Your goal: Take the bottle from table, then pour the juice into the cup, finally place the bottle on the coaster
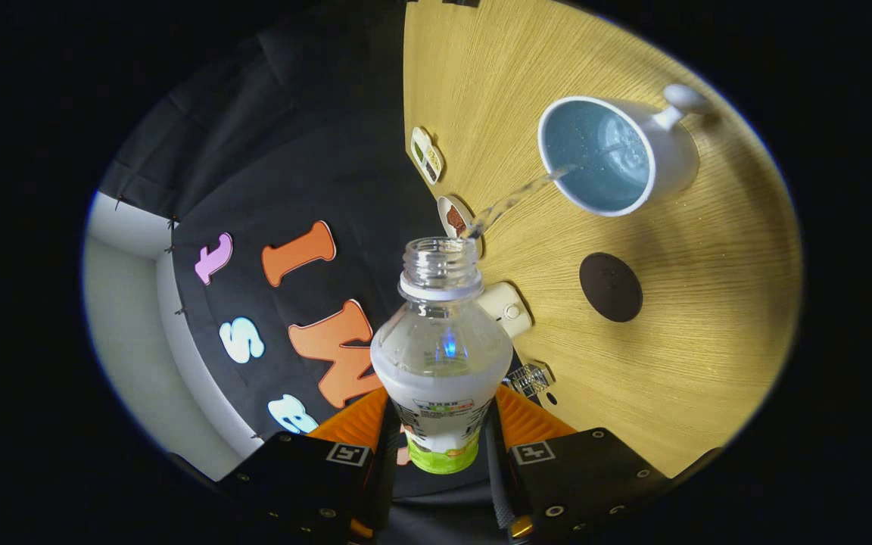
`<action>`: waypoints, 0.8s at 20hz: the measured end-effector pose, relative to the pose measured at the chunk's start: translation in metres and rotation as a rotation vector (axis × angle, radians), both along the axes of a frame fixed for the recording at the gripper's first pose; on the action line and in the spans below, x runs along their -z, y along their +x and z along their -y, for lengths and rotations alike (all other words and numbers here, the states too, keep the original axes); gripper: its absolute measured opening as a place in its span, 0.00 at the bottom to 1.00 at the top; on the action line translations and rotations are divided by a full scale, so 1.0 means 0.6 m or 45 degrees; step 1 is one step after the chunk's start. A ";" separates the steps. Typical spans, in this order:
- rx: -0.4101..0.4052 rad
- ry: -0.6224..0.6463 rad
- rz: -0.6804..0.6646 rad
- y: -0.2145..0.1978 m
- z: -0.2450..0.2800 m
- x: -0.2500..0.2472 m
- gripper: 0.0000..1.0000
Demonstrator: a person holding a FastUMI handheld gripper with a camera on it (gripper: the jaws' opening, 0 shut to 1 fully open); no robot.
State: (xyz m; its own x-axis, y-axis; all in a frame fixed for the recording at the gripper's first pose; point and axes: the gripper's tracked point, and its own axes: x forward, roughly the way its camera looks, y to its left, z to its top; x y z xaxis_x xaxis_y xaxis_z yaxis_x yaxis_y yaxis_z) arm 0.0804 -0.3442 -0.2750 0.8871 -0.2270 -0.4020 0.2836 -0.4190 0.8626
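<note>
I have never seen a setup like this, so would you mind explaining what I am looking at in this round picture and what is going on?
This is a handheld gripper: a person carries it, and a fisheye camera riding on it looks forward along its two fingers, hence the round, warped view. The whole view is rolled sideways, because the gripper is tipped over to pour.

Its fingers are shut on a clear plastic bottle, uncapped. A thin stream of clear liquid runs from its mouth into a white mug, blue inside, which stands on the wooden table.

Between mug and bottle lies a dark round coaster, nothing on it yet; the bottle should go there afterwards. A few small items sit along the table's edge by the black cloth wall; I cannot tell what they are.
</note>
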 end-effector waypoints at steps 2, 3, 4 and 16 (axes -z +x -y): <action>0.009 0.014 0.001 -0.003 0.002 0.000 0.54; 0.011 0.019 0.002 -0.004 0.002 -0.001 0.53; 0.012 0.026 0.006 -0.004 0.002 -0.001 0.53; 0.061 0.086 0.032 -0.010 0.015 -0.009 0.54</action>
